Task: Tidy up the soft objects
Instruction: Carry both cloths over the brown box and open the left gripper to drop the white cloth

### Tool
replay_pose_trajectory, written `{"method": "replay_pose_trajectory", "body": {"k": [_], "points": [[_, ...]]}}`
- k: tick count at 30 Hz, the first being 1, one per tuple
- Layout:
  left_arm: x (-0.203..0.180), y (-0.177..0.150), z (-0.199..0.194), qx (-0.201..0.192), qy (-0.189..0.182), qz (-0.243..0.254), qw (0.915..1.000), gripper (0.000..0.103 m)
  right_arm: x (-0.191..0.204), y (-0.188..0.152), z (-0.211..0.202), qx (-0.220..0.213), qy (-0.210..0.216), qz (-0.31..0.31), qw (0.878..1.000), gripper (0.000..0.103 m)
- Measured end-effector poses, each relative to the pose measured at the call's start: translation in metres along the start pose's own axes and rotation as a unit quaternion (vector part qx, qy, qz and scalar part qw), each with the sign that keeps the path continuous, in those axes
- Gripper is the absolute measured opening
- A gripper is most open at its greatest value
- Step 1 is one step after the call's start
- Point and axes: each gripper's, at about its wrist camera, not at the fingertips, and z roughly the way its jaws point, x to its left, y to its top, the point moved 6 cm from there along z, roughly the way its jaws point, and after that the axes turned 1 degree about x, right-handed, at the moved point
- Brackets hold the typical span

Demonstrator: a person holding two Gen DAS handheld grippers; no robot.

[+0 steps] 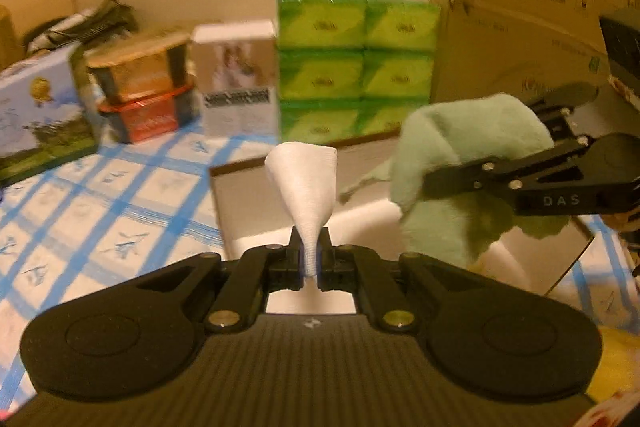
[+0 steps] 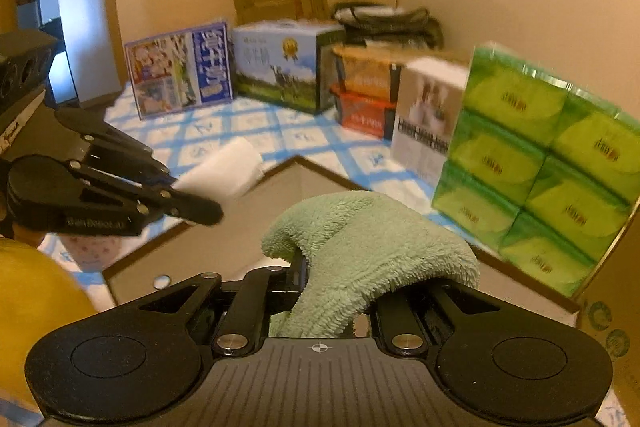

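My left gripper (image 1: pixel 311 259) is shut on a white cloth (image 1: pixel 306 183) that sticks up from the jaws; it also shows in the right wrist view (image 2: pixel 200 205), with the white cloth (image 2: pixel 224 173) at its tip. My right gripper (image 2: pixel 332 287) is shut on a fluffy green towel (image 2: pixel 368 247) that drapes over the jaws; in the left wrist view it (image 1: pixel 430 183) comes in from the right with the green towel (image 1: pixel 464 163). Both cloths hang above an open brown-rimmed box (image 1: pixel 240 203), also in the right wrist view (image 2: pixel 256 227).
A blue-checked tablecloth (image 1: pixel 100 211) covers the table. Behind stand green tissue packs (image 1: pixel 352 67), a white box (image 1: pixel 238 83), stacked orange and red tins (image 1: pixel 144 95), a blue carton (image 1: pixel 36 107) and a large cardboard box (image 1: pixel 512 27). Something yellow (image 2: pixel 36 307) lies low left.
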Motion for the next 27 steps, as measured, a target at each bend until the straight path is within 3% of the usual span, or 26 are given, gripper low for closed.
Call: {"method": "replay_pose_trajectory", "body": {"k": [2, 3, 4, 6, 17, 22, 23, 25, 26, 27], "points": [[-0.003, -0.002, 0.018, 0.019, -0.011, 0.009, 0.9997, 0.019, -0.006, -0.003, 0.012, 0.013, -0.001, 0.014, 1.000, 0.012], [-0.003, -0.003, 0.026, 0.028, -0.013, 0.006, 0.9995, 0.032, -0.009, -0.006, 0.018, 0.022, -0.002, 0.021, 1.000, 0.020], [-0.002, -0.005, 0.033, 0.037, -0.014, -0.003, 0.9992, 0.037, -0.012, -0.008, 0.024, 0.027, -0.003, 0.029, 0.999, 0.027], [0.000, -0.008, 0.046, 0.045, -0.018, -0.019, 0.9987, 0.046, -0.016, -0.011, 0.027, 0.030, -0.003, 0.038, 0.999, 0.052], [0.002, -0.015, 0.055, 0.061, -0.006, -0.028, 0.9977, 0.047, -0.027, -0.028, 0.023, 0.049, -0.009, 0.062, 0.997, 0.054], [0.001, -0.012, 0.041, 0.052, -0.003, -0.035, 0.9980, 0.047, -0.026, -0.018, 0.005, 0.007, 0.037, 0.092, 0.995, 0.054], [0.000, -0.011, 0.038, 0.048, -0.001, -0.034, 0.9982, 0.047, -0.025, -0.017, 0.004, 0.013, 0.031, 0.083, 0.996, 0.054], [-0.001, -0.009, 0.034, 0.045, 0.001, -0.033, 0.9984, 0.047, -0.023, -0.024, 0.015, 0.095, -0.026, 0.037, 0.994, 0.054], [-0.001, -0.009, 0.032, 0.046, 0.003, -0.033, 0.9984, 0.047, -0.023, -0.033, 0.022, 0.146, -0.026, 0.027, 0.989, 0.054], [-0.002, -0.009, 0.031, 0.047, 0.006, -0.032, 0.9984, 0.047, -0.025, -0.038, 0.023, 0.163, -0.027, 0.036, 0.986, 0.054]]}}
